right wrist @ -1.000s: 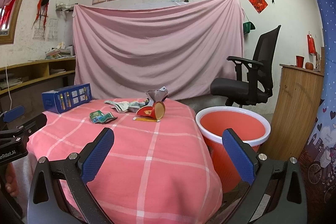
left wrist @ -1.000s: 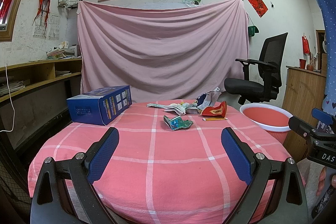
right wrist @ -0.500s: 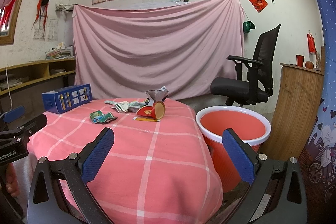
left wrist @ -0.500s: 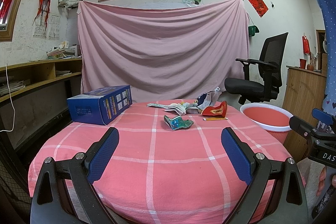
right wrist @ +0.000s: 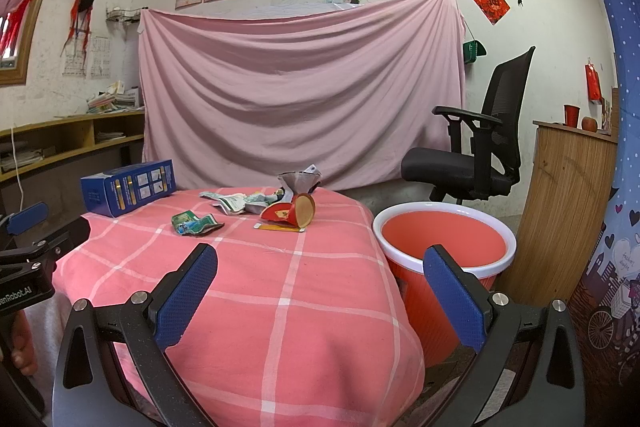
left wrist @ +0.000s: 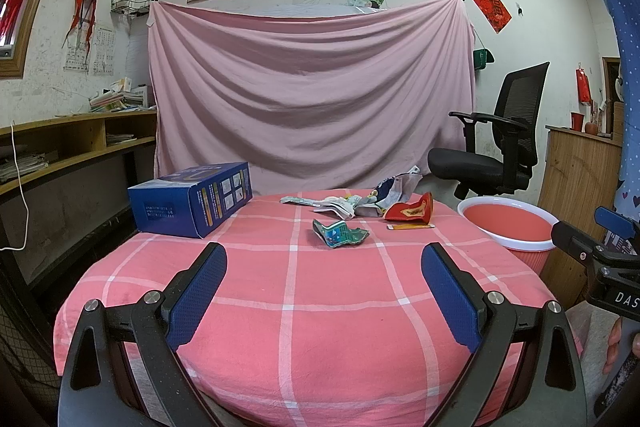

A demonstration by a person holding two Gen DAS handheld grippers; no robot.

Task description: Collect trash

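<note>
Crumpled green wrapper [left wrist: 339, 233] lay ahead of, well apart from, the wide-open left gripper [left wrist: 323, 297]; right gripper [right wrist: 320, 293] likewise spread, empty.

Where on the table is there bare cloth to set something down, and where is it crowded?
The near half of the tablecloth, from the green wrapper toward the front edge, is bare. So is the strip between the blue box and that wrapper. The far centre-right is crowded: crumpled papers, the red packet and a small flat yellow strip cluster near the bin side.
</note>
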